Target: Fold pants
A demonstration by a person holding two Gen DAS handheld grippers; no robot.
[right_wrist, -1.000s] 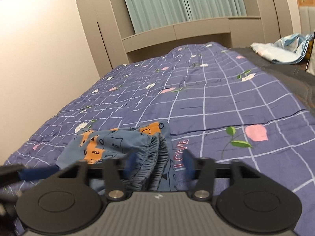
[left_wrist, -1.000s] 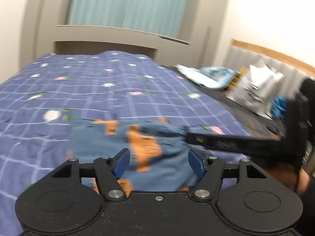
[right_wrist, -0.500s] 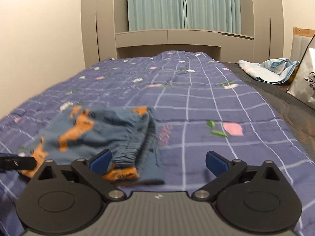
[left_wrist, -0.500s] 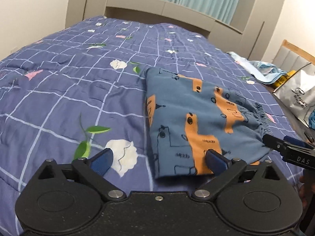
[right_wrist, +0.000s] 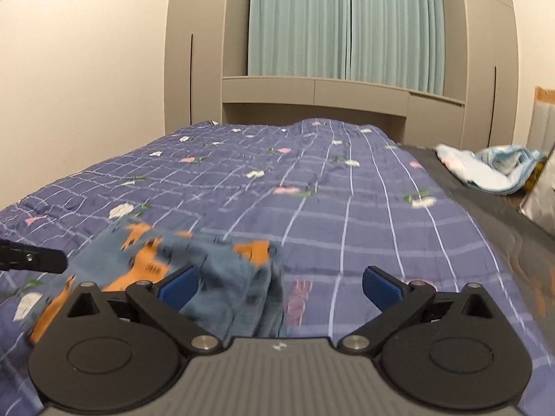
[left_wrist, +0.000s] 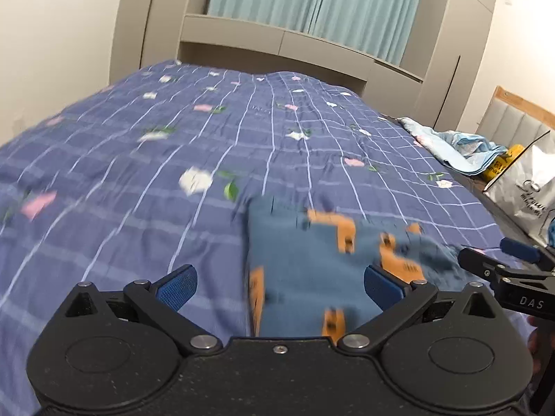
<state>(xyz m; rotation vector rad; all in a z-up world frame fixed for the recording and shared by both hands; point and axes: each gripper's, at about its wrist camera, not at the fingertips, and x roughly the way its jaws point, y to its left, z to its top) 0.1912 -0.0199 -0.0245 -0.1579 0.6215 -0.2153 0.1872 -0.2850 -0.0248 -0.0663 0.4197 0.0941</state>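
Observation:
The blue pants (left_wrist: pixel 305 260) with orange print lie folded in a compact stack on the purple checked bedspread (left_wrist: pixel 173 159). My left gripper (left_wrist: pixel 280 284) is open and empty, above the near left part of the stack. My right gripper (right_wrist: pixel 280 283) is open and empty, with the pants (right_wrist: pixel 222 274) under its left finger, waistband side toward me. The right gripper's tip (left_wrist: pixel 485 267) shows in the left wrist view at the pants' right edge. The left gripper's tip (right_wrist: pixel 31 259) shows at the left edge of the right wrist view.
A light blue bundle of cloth (left_wrist: pixel 461 149) lies at the bed's right side, next to a white bag (left_wrist: pixel 527 190). A dark mattress strip (right_wrist: pixel 503 228) runs along the right. Cabinets and curtains (right_wrist: pixel 347 24) stand behind the bed.
Both grippers opened wide and let go of the pants, which now lie folded on the bed. Both have since tilted up and drawn back a little.

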